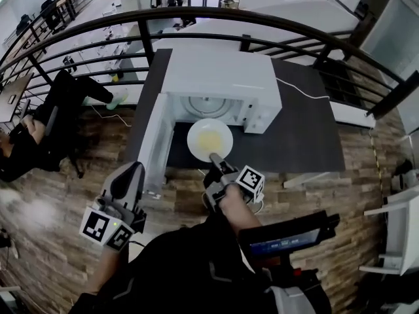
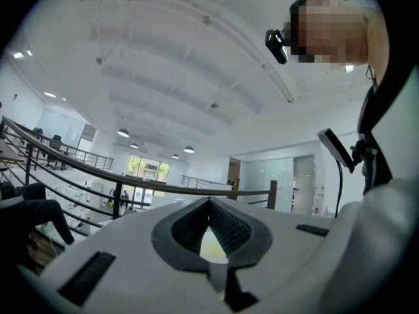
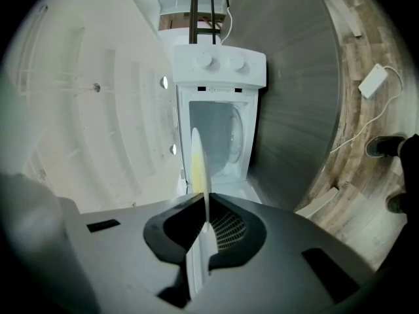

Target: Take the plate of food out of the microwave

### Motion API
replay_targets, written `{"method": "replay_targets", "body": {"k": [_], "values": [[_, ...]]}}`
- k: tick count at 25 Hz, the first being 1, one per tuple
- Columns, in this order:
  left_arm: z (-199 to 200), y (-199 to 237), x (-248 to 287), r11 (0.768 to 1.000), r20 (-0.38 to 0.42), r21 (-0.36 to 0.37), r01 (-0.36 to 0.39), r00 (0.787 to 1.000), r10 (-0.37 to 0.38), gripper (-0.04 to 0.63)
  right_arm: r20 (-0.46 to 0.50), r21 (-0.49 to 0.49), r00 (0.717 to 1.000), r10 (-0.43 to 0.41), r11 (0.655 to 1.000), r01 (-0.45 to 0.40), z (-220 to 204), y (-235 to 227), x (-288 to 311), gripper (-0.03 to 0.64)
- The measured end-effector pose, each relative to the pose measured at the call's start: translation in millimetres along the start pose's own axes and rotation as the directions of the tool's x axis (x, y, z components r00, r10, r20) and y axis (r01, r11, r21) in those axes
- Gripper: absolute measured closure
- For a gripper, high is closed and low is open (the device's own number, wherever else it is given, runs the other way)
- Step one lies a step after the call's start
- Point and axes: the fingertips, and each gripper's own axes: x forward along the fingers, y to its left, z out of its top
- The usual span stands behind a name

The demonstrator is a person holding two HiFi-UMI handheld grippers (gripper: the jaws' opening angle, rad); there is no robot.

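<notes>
The plate (image 1: 209, 139) is found just in front of the open microwave (image 1: 219, 77), outside the cavity and above the dark table (image 1: 308, 129); whether it rests on the table or is carried a little over it cannot be told from the head view. It is held at its near rim by the right gripper (image 1: 216, 159), whose jaws are closed tightly on the thin edge. In the right gripper view the plate (image 3: 198, 169) is seen edge-on between the ribbed pads. The left gripper (image 1: 127, 185) is raised beside the body, its jaw tips pressed together with nothing between them.

The plate is round, white, smooth and glossy, probably ceramic, so it is judged stiff, rather heavy for a one-sided pinch, slippery and breakable. A pale yellow food is spread in the middle and could slide if the plate is tilted. The rim is the only sensible place for a grip, and the plate should be kept level. The microwave is a white, smooth box, with its door (image 1: 154, 142) swung to the left and a round turntable (image 1: 206, 104) inside. The table has a matt grey surface.
</notes>
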Motion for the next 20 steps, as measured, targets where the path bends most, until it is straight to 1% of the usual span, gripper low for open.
{"method": "replay_targets", "body": {"k": [5, 8, 10, 14, 17, 20], "values": [[-7, -5, -7, 0.999, -0.046, 0.036, 0.026, 0.999, -0.024, 0.592, 0.025, -0.003, 1.0, 0.01, 1.0, -0.01, -10, 13, -27, 0.601], [-10, -12, -5, 0.998, -0.055, 0.038, 0.044, 0.998, -0.042, 0.594, 0.034, -0.012, 0.999, 0.009, 1.0, -0.008, -9, 20, -39, 0.601], [-14, -14, -1, 0.998, -0.057, 0.042, 0.043, 0.998, -0.04, 0.594, 0.031, -0.013, 0.999, 0.017, 1.0, -0.017, -7, 24, -45, 0.601], [-23, -21, 17, 0.998, -0.069, 0.054, 0.03, 0.997, -0.026, 0.592, 0.003, -0.014, 1.0, 0.026, 1.0, -0.026, 5, 33, -55, 0.601], [-29, -29, 35, 0.999, -0.078, 0.043, 0.02, 0.997, -0.017, 0.593, -0.015, -0.022, 0.999, 0.029, 0.999, -0.029, 20, 42, -64, 0.601], [-33, -41, 55, 0.998, -0.088, 0.048, 0.037, 0.996, -0.033, 0.593, -0.033, -0.027, 0.999, 0.033, 0.999, -0.033, 35, 50, -74, 0.601]]}}
